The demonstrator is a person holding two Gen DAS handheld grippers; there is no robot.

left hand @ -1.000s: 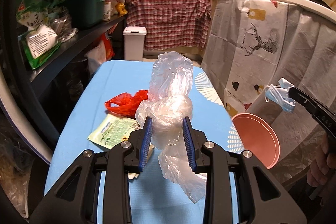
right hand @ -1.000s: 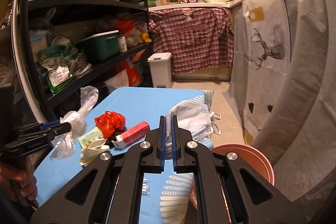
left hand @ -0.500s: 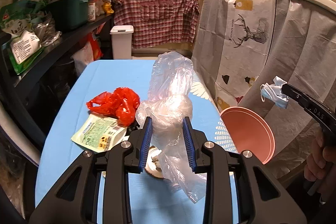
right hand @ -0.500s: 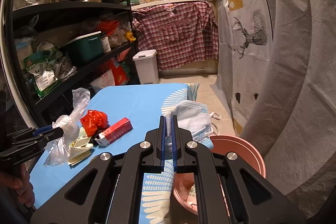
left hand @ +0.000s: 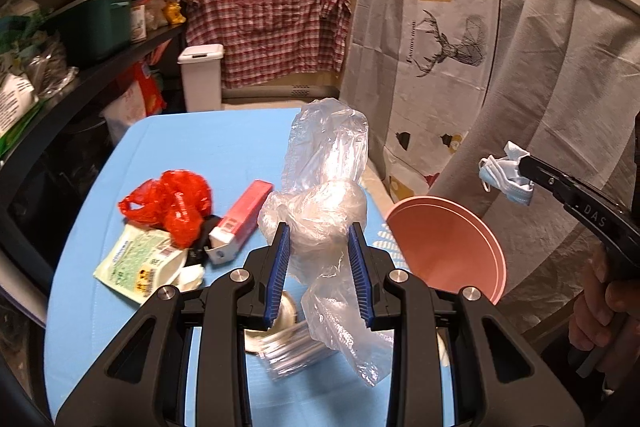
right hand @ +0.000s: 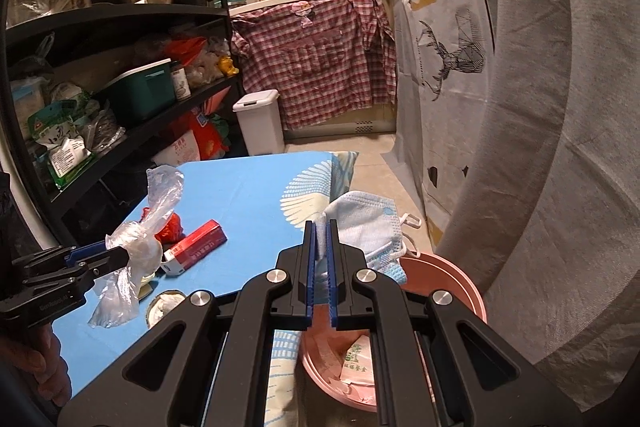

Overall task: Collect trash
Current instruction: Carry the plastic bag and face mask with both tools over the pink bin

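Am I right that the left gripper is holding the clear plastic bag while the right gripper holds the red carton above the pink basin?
Not quite: the right gripper holds a blue face mask, not the red carton, which lies on the blue table. The right wrist view shows it. The left gripper does hold the clear plastic bag, and the pink basin sits below.

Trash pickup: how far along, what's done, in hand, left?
Done: the pink basin already holds some paper wrappers. In hand: the left gripper is shut on the clear plastic bag, and the right gripper is shut on the blue face mask, hanging above the basin. Left on the blue table: red plastic bag, red box, green packet and a few smaller bits.
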